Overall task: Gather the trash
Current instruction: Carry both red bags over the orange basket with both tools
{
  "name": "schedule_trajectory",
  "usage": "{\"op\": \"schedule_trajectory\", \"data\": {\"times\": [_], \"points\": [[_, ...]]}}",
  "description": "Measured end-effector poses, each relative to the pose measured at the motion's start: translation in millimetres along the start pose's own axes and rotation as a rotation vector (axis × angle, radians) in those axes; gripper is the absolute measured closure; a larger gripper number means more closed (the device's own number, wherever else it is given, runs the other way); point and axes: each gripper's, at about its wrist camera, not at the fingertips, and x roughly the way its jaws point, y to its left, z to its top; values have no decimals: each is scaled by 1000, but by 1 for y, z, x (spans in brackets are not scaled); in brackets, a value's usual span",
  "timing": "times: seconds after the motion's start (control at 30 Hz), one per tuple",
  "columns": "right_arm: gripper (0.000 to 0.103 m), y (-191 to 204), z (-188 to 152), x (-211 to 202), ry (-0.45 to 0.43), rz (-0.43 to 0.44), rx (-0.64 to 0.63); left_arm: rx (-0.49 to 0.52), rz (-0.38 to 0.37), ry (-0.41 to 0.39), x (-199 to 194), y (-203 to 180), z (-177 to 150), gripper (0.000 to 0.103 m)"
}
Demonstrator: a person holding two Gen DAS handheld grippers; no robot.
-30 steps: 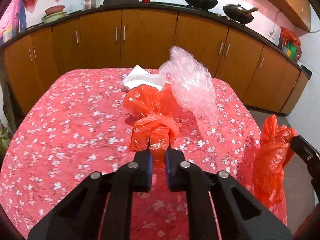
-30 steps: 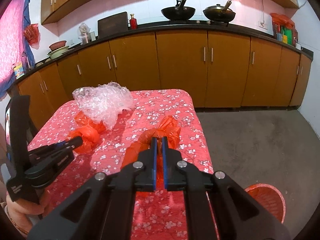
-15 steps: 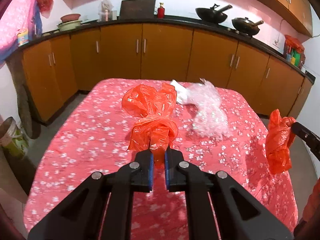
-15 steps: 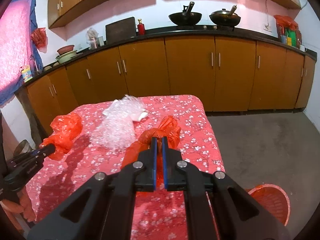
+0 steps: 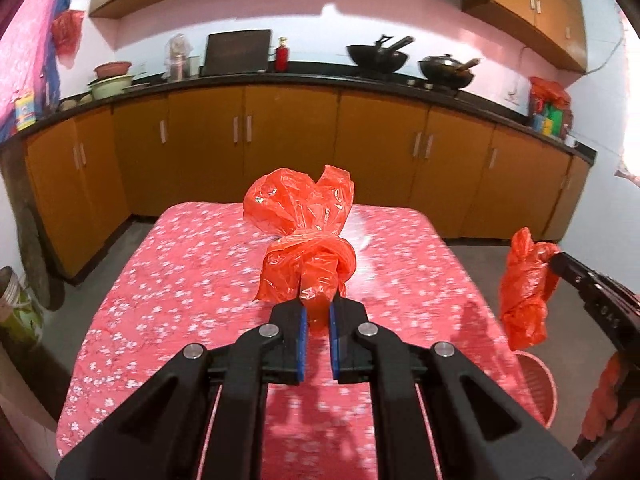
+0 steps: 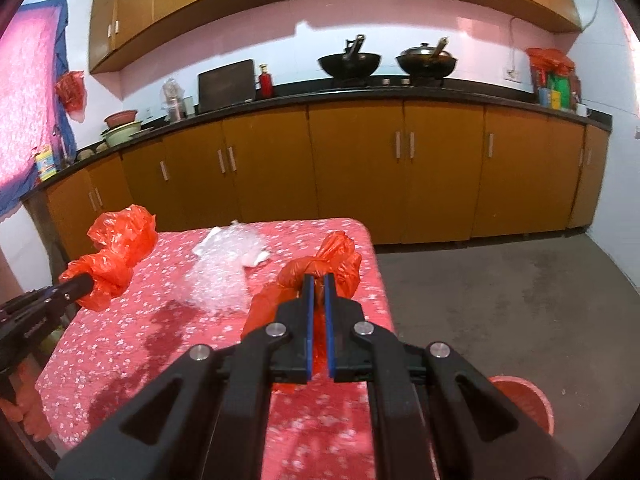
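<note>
My left gripper [image 5: 317, 312] is shut on a knotted orange plastic bag [image 5: 305, 232] and holds it up above the red flowered table [image 5: 180, 280]. It also shows at the left of the right wrist view [image 6: 114, 252]. My right gripper [image 6: 318, 280] is shut on a second orange plastic bag [image 6: 320, 268], which hangs at the table's right edge and shows in the left wrist view [image 5: 524, 284]. A clear bubble-wrap wad [image 6: 224, 268] and a white paper scrap [image 6: 254, 258] lie on the table.
A red bin stands on the floor by the table's right side [image 6: 524, 400], also seen in the left wrist view [image 5: 536, 384]. Brown kitchen cabinets [image 6: 360, 168] line the far wall. Grey floor [image 6: 500, 300] lies to the right.
Both grippers have risen with their orange bags, away from the table. The bubble wrap stays on the table and is now hidden behind the left bag.
</note>
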Motion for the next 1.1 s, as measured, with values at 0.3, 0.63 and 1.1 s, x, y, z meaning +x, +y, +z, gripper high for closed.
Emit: {"op": "schedule_trajectory", "data": {"times": [0.3, 0.63, 1.1], "points": [[97, -38, -1, -21, -15, -77, 30, 66, -83, -3, -10, -48, 0, 95], [97, -78, -6, -38, -22, -145, 58, 101, -172, 22, -12, -93, -7, 95], [97, -125, -19, -47, -14, -226, 101, 170, -265, 68, -11, -153, -23, 95]]}}
